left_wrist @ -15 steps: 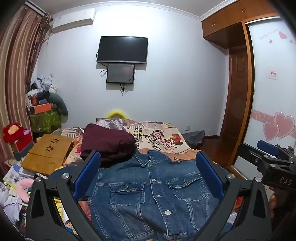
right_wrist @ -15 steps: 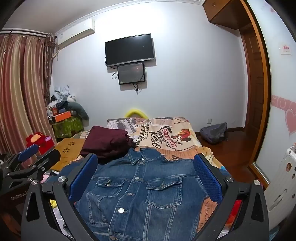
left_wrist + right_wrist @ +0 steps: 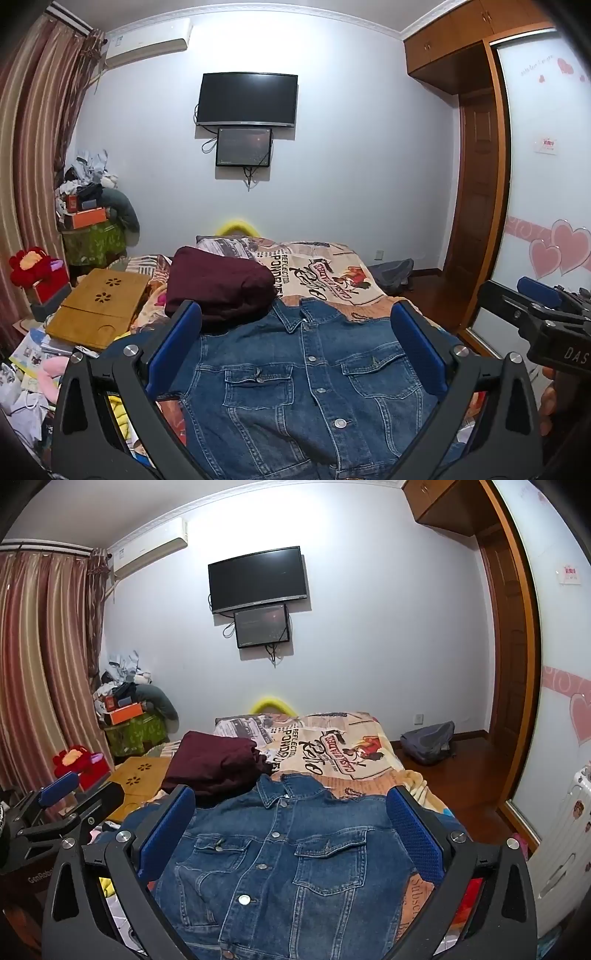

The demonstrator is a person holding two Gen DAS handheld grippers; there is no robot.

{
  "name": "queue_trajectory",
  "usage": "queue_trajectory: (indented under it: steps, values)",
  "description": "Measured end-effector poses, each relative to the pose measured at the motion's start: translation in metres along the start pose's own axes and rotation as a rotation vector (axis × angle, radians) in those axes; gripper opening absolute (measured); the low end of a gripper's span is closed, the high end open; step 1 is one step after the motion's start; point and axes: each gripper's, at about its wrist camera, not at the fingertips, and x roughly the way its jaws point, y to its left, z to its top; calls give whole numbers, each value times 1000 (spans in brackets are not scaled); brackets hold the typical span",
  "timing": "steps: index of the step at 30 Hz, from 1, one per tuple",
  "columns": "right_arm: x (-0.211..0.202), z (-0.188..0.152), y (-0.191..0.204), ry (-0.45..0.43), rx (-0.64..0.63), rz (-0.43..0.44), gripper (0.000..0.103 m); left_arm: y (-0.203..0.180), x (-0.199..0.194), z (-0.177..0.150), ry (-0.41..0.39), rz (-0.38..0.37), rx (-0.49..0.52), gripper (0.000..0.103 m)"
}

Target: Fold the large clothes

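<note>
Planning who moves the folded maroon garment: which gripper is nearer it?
Left. The left gripper sits on the maroon garment's side of the jacket; the right gripper is farther across.

A pale lilac-white wall (image 3: 351, 166) carries a black flat television (image 3: 246, 99) with a smaller dark screen (image 3: 243, 147) just beneath, and a white air conditioner (image 3: 147, 42) near the ceiling. Striped brown curtains (image 3: 37, 664) hang left. A brown wooden door (image 3: 476, 206) stands right, above dark wooden floor (image 3: 461, 775).

Blue denim jkt (image 3: 306, 376) (image 3: 280, 853), buttoned, flat, front up
</note>
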Motion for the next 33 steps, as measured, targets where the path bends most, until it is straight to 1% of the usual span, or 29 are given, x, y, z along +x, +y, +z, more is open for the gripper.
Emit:
queue_trajectory:
  steps: [8, 33]
  values:
    - [0, -1, -7, 4, 5, 0, 103, -3, 0, 0, 2, -3, 1, 103]
    - [7, -4, 3, 18, -3, 5, 103, 4, 5, 2, 15, 0, -7, 103]
